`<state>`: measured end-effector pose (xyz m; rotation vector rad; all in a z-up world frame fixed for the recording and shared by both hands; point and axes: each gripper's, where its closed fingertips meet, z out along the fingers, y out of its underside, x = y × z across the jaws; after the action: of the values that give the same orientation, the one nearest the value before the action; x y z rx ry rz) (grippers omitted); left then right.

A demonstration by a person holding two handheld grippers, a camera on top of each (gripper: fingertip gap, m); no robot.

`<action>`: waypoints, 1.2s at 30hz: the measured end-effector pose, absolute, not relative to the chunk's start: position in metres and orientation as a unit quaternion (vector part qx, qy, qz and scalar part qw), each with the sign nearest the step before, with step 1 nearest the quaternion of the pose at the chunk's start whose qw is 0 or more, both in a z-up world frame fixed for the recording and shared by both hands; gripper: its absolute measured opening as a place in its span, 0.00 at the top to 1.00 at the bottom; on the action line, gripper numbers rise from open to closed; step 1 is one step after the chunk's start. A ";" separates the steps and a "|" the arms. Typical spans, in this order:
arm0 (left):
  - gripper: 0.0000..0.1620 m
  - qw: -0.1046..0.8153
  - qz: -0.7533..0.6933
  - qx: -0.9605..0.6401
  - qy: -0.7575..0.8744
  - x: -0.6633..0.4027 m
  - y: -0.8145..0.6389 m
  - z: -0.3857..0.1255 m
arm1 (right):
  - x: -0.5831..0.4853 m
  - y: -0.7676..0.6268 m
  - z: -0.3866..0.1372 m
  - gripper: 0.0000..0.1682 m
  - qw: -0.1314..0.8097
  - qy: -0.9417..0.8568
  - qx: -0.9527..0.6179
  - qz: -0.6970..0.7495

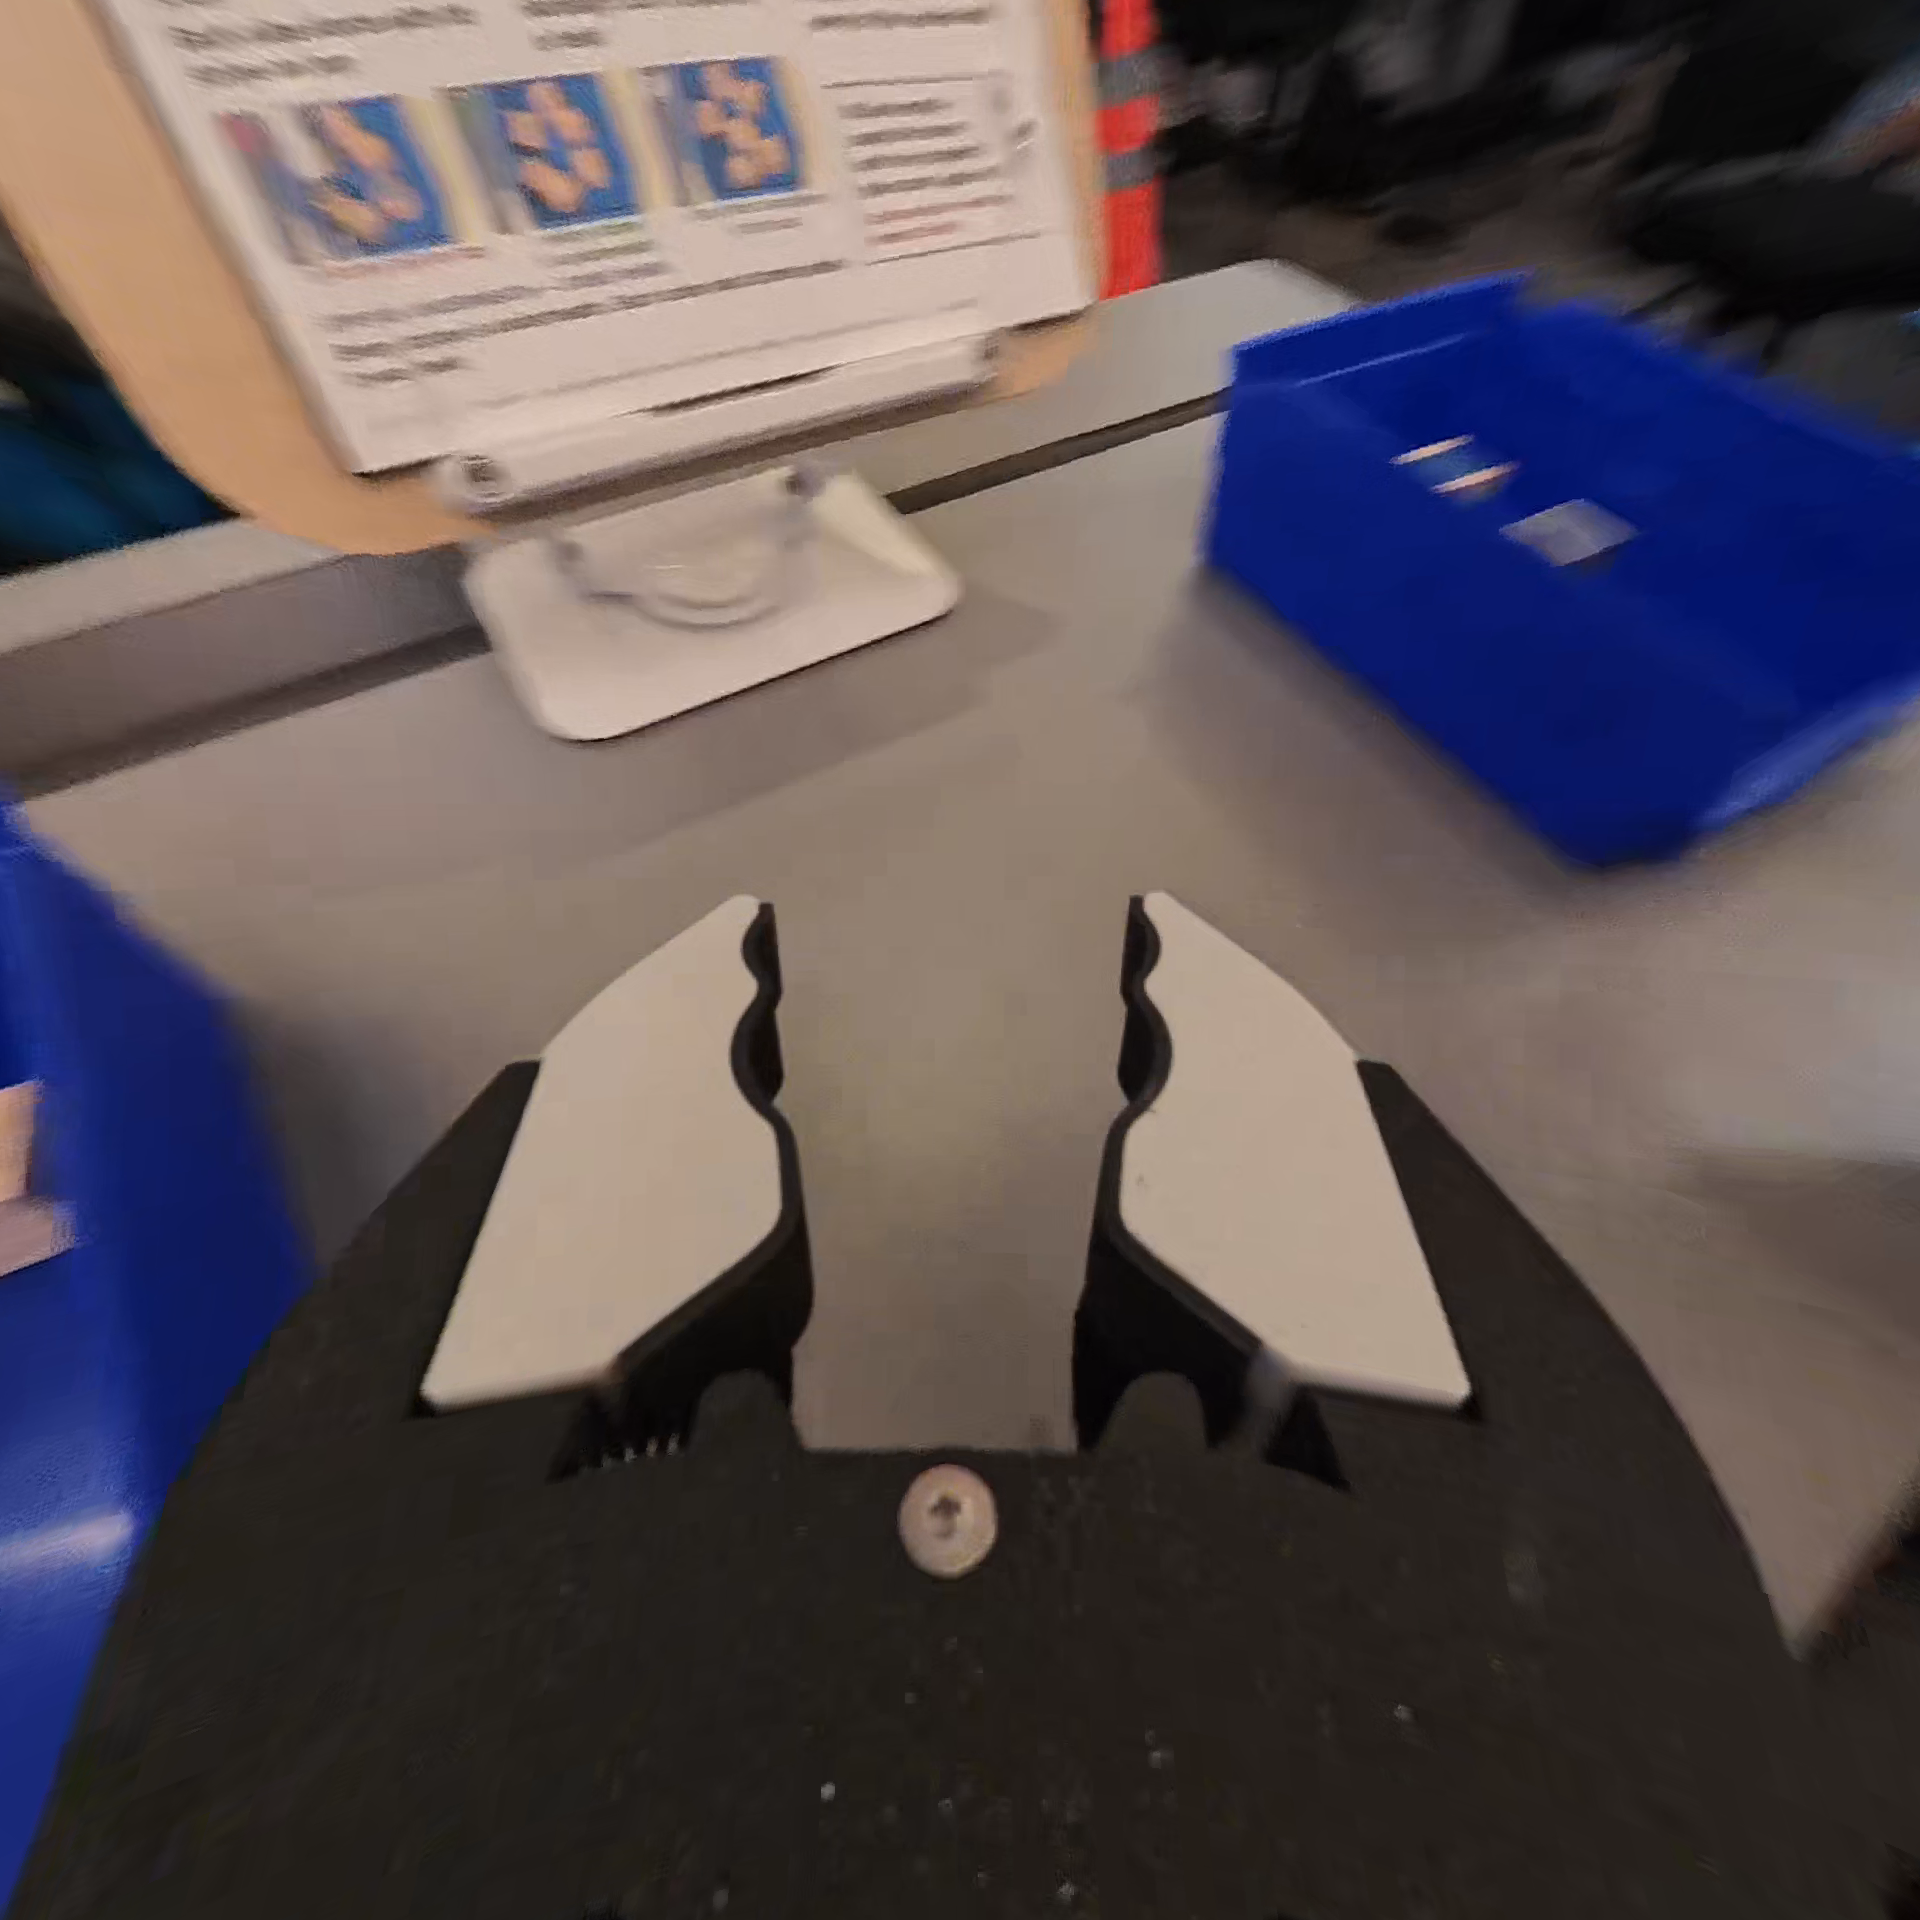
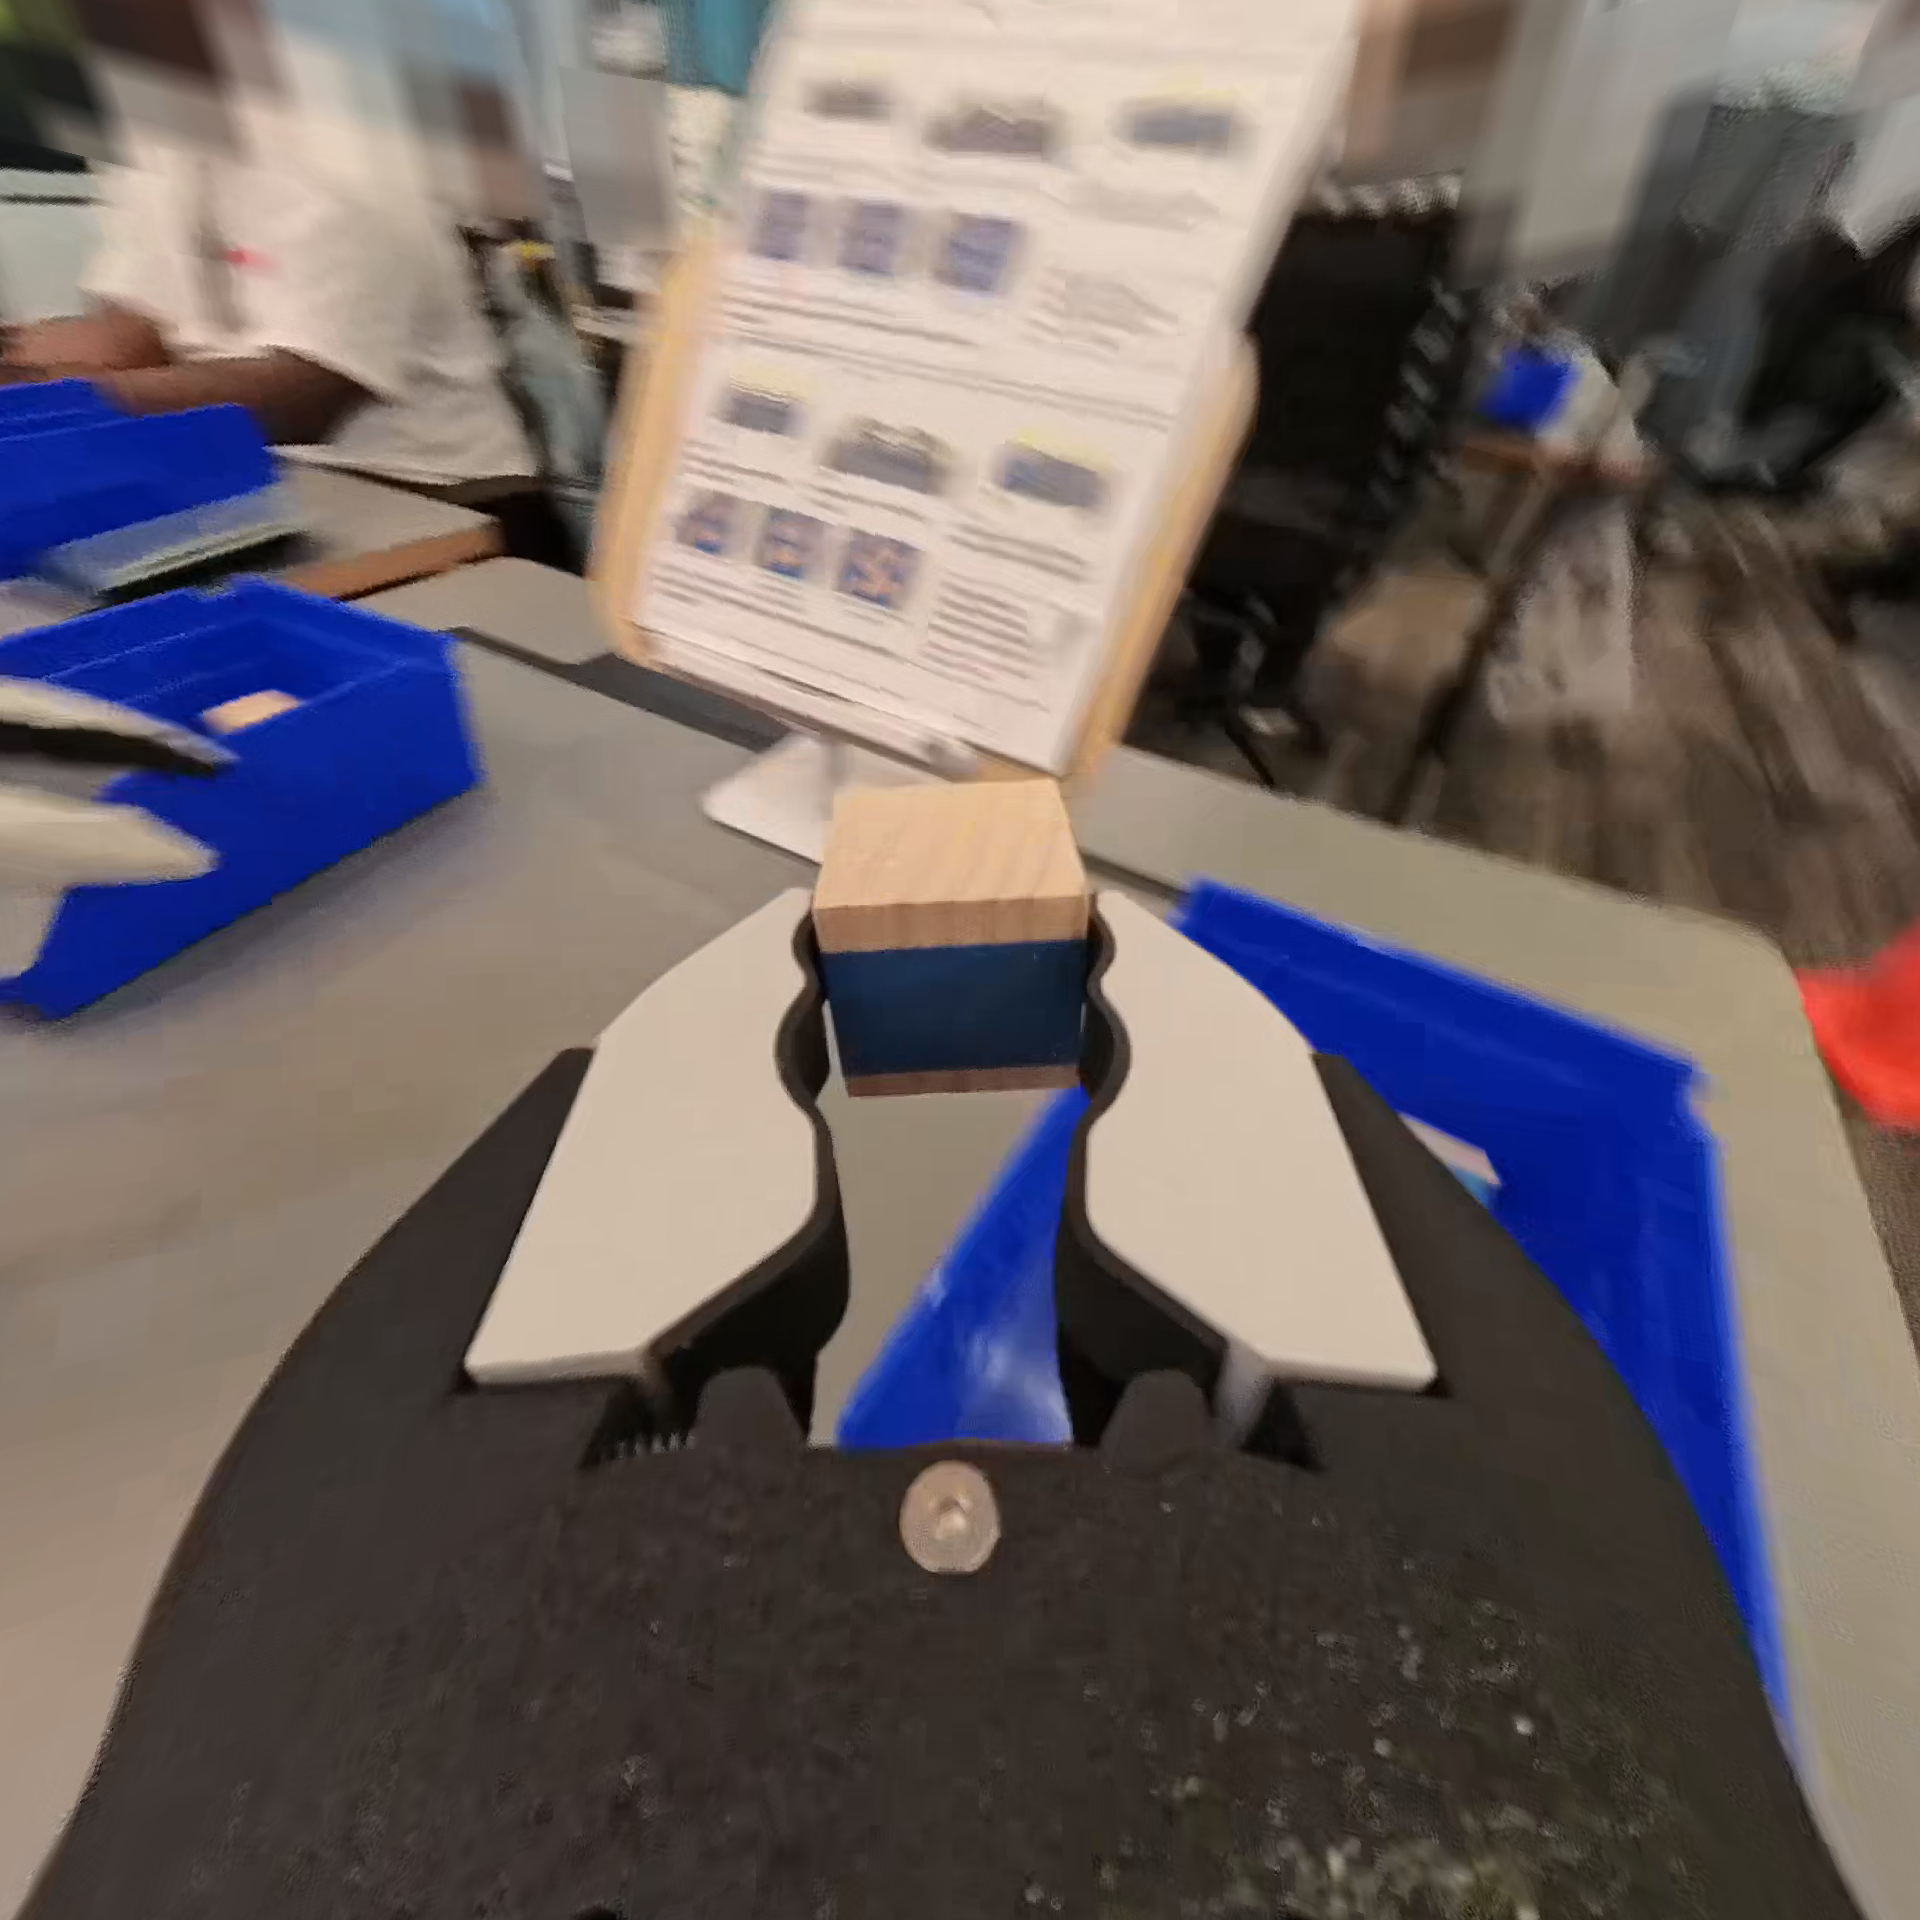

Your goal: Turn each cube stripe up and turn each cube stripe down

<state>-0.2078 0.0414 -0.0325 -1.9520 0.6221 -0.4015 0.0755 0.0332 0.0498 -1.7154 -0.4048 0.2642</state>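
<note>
My right gripper [image 2: 951, 971] is shut on a wooden cube [image 2: 951, 883] with a dark blue stripe on the face toward the camera; its bare wood top faces up. It holds the cube in the air above the near edge of a blue bin [image 2: 1455, 1060]. My left gripper [image 1: 948, 914] is open and empty above the grey table [image 1: 935, 748]; its fingers [image 2: 114, 842] show at the left edge of the right wrist view. A blue bin [image 1: 1538, 644] at the right holds blurred cubes [image 1: 1455, 468]. Another blue bin [image 1: 114, 1195] at the left holds a cube [image 1: 16, 1143].
A sheet of pictures on a wooden board with a white stand [image 1: 717, 613] rises at the table's far side; it also shows in the right wrist view [image 2: 935, 395]. A person in a light shirt [image 2: 312, 312] sits at another table. An orange cone [image 2: 1870, 1029] stands beyond the table.
</note>
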 end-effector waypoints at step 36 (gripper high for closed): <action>0.61 0.425 -0.151 -0.841 0.298 -0.175 0.029 -0.075 | 0.176 0.067 -0.046 0.63 0.426 -0.040 -0.903 0.028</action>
<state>-0.1754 0.0292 -0.0747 -2.1041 0.7460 -0.3774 0.1757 0.0669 -0.0455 -2.2582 -0.1002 0.0698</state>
